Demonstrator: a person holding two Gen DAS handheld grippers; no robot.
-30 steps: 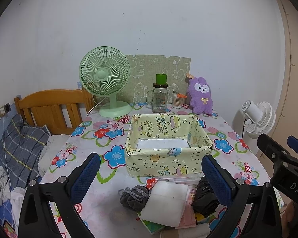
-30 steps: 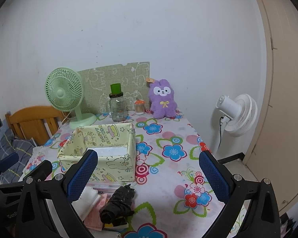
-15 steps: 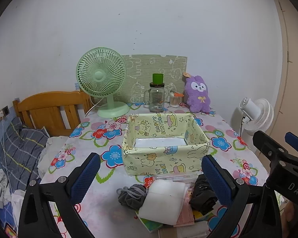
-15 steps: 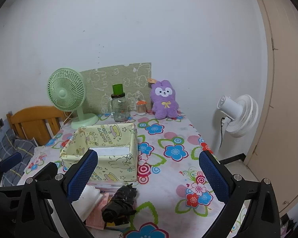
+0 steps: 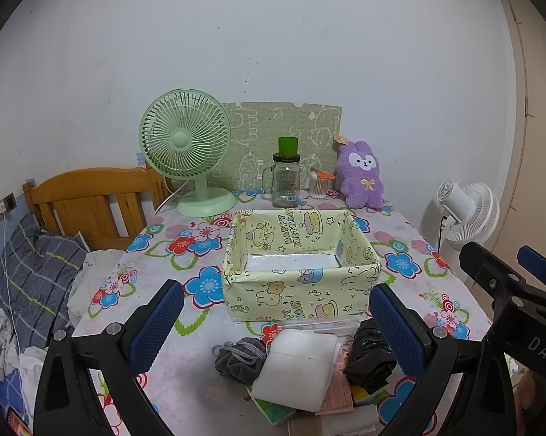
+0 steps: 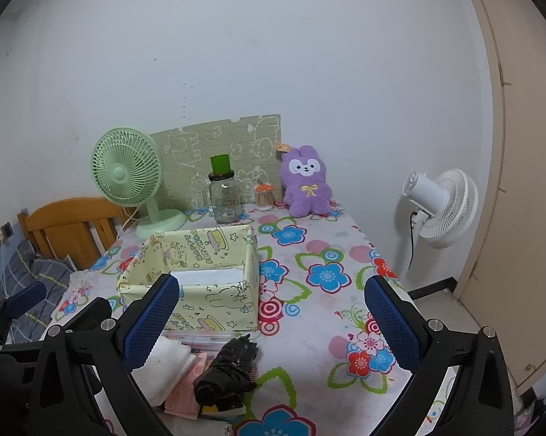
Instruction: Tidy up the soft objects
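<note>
- Hovering above the table's near edge, both grippers, left and right, were held wide apart, empty.
- A white pad, grey cloth and black bundle were seen before the box.

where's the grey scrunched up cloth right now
In the left wrist view the grey cloth lies on the table near its front edge, just left of the white foam pad and in front of the yellow fabric box.

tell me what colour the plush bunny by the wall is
Purple, with a white face and a yellow bow: the plush bunny shows best in the right wrist view.
</note>
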